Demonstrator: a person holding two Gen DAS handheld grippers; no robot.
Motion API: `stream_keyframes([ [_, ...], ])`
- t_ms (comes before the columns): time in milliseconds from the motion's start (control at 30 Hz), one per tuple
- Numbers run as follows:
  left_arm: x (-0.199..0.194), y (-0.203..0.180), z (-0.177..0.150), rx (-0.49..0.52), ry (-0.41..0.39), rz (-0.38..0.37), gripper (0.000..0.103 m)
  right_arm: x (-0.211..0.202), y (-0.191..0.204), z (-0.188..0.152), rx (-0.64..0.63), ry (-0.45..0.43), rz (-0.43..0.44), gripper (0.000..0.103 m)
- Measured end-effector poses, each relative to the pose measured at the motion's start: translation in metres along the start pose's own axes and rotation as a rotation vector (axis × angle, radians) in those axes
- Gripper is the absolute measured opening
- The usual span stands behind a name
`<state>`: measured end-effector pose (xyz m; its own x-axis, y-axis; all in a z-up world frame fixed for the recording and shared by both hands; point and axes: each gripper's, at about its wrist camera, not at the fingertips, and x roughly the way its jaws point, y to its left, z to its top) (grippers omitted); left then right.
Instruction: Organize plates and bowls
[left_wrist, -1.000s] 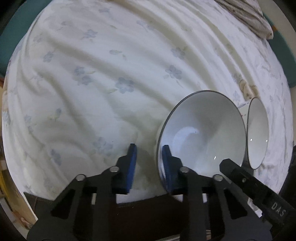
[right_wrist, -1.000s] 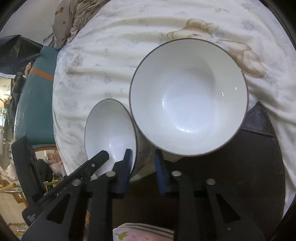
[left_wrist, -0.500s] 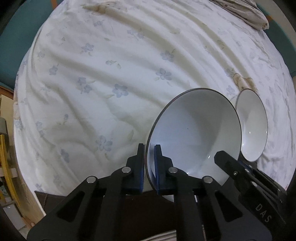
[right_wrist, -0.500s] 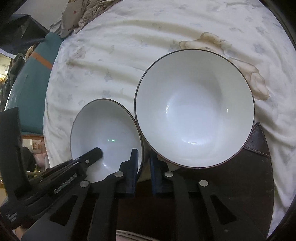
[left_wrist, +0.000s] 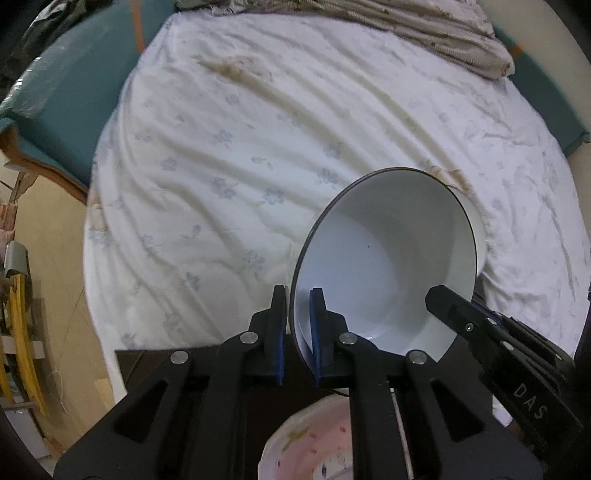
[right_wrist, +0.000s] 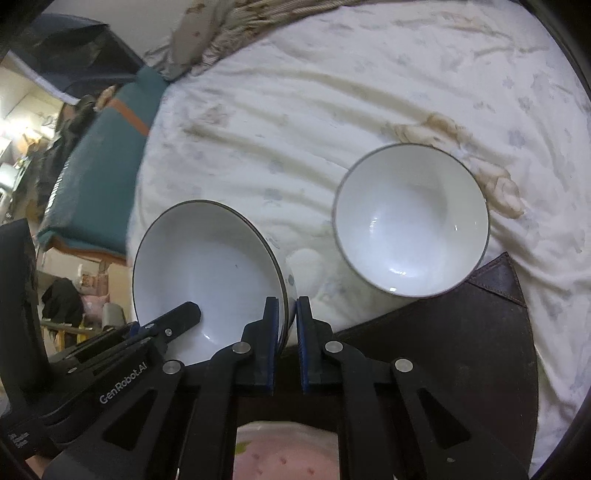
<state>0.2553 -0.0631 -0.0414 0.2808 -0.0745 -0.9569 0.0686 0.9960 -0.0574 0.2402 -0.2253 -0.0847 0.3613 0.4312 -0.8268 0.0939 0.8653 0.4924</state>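
Over the bed w/ its floral sheet (left_wrist: 229, 155), left gripper (left_wrist: 298, 332) is clamped on the near-left rim of a white bowl (left_wrist: 384, 266), one pad outside, one inside; bowl is tilted, lifted off the sheet. Right gripper (right_wrist: 284, 336) is pinched on the same bowl's (right_wrist: 207, 269) opposite rim, so both grippers hold it. Further right, a 2nd white bowl (right_wrist: 410, 218) sits upright on the sheet, its near edge over a dark leather mat (right_wrist: 461, 339), apart from the held one. A pink patterned plate (left_wrist: 310, 443) lies below the grippers, partly hidden.
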Motion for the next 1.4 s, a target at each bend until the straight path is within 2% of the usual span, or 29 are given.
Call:
stream_keyframes([
  [200,-0.040,0.005,-0.030,0.004,-0.038,-0.021,0.009,-0.037,0.022,-0.013,-0.066,-0.020,0.032,0.011],
  [467,-0.081,0.005,-0.076,0.034,-0.060,-0.058,0.010,-0.083,0.035,-0.049,-0.124,-0.049,0.053,0.011],
  [833,-0.110,0.002,-0.138,0.065,-0.067,-0.124,0.011,-0.125,0.032,-0.111,-0.164,-0.066,0.057,0.011],
  [1100,-0.103,0.007,-0.173,0.084,-0.080,-0.157,0.011,-0.132,0.034,-0.149,-0.216,-0.051,0.034,0.011],
  [1233,-0.090,0.009,-0.177,0.059,-0.047,-0.203,0.011,-0.128,0.030,-0.159,-0.225,-0.031,0.024,0.011],
  [1400,-0.084,0.003,-0.177,0.072,-0.033,-0.208,0.011,-0.121,0.018,-0.165,-0.210,-0.009,0.007,0.011],
])
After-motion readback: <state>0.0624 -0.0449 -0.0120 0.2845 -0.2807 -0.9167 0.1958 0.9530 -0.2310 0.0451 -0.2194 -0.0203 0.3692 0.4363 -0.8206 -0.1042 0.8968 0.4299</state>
